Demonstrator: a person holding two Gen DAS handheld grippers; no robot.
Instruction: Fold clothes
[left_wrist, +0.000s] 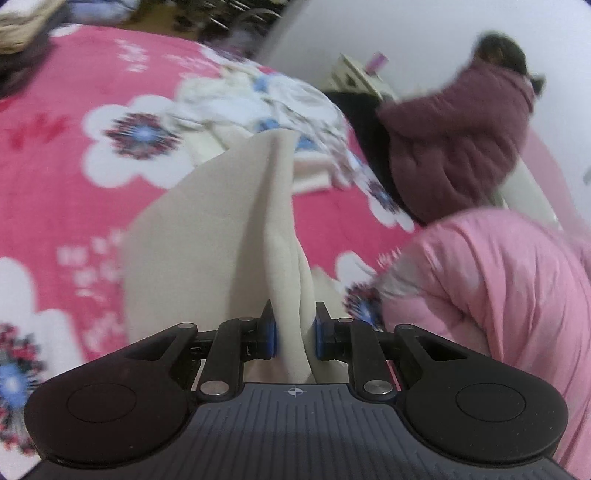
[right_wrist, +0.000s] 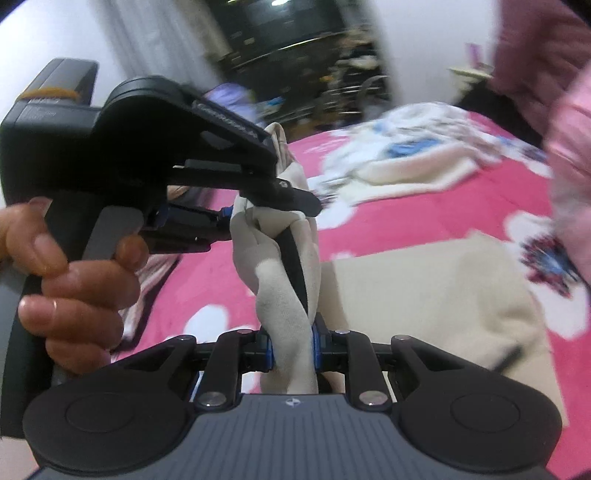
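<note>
While both grippers clench it, the cream garment (left_wrist: 236, 236) sits bunched between the left gripper's (left_wrist: 291, 334) jaws and the right gripper's (right_wrist: 291, 345) jaws, draping beyond them onto the pink bed (left_wrist: 74, 166).

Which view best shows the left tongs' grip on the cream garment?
The right wrist view: the left tongs appear from the side, clamped on the bunched cream garment. The left wrist view shows only cloth between its own pads.

**Even indoor light, heavy motion blur**

Both views are evenly lit, without hard shadows. The pink floral blanket (left_wrist: 55, 177) and background are smeared by motion blur; gripper bodies are rendered sharp. Edges are bowed and corners vignetted by fisheye distortion.
</note>
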